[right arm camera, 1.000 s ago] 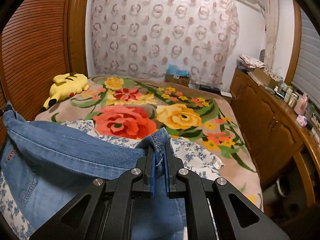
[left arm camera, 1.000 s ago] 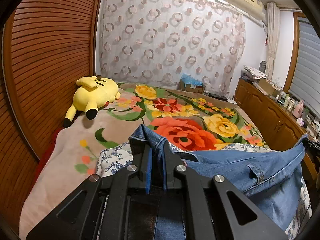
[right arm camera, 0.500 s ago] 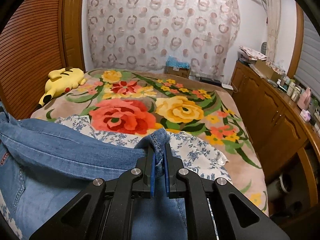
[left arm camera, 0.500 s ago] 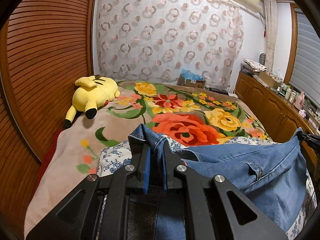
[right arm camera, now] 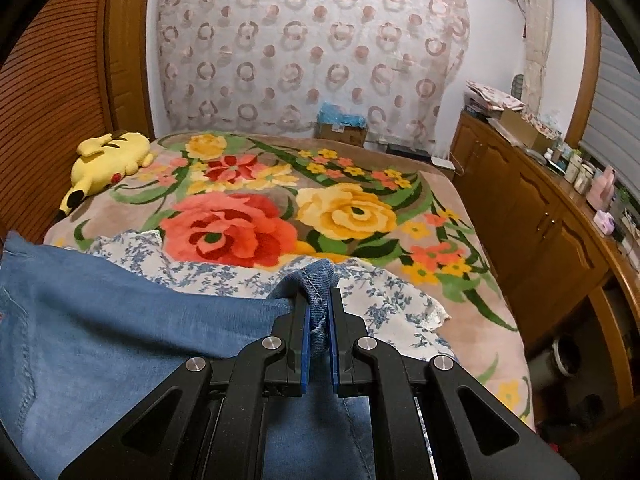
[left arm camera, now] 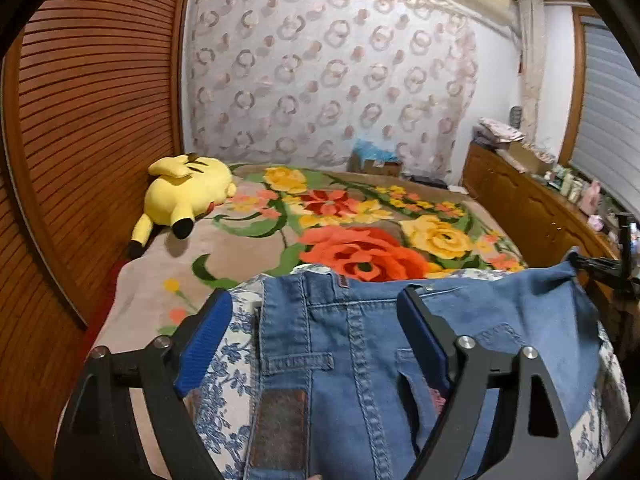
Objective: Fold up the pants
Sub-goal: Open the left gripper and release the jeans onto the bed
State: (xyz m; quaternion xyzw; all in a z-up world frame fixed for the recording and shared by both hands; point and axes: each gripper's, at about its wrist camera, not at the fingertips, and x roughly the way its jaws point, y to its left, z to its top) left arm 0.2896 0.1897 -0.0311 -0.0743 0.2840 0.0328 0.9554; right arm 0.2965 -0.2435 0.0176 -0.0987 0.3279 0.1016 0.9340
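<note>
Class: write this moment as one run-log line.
left gripper: just opened, released jeans | right gripper: shut on jeans | jeans on bed

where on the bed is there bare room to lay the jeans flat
Free: the floral blanket between the plush toy and the wooden cabinets, up to the cardboard box. Crowded: the near edge, where jeans lie over a blue-flowered cloth.

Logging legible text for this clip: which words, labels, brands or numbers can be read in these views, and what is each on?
No text can be read in either view.
Brown leather patch on the waistband of the blue denim jeans: blurred, no letters legible.
Small red tab on the jeans' top edge: too small.
Bottles and jars on the wooden sideboard: labels too small.
Cardboard box beyond the bed: no print legible.
</note>
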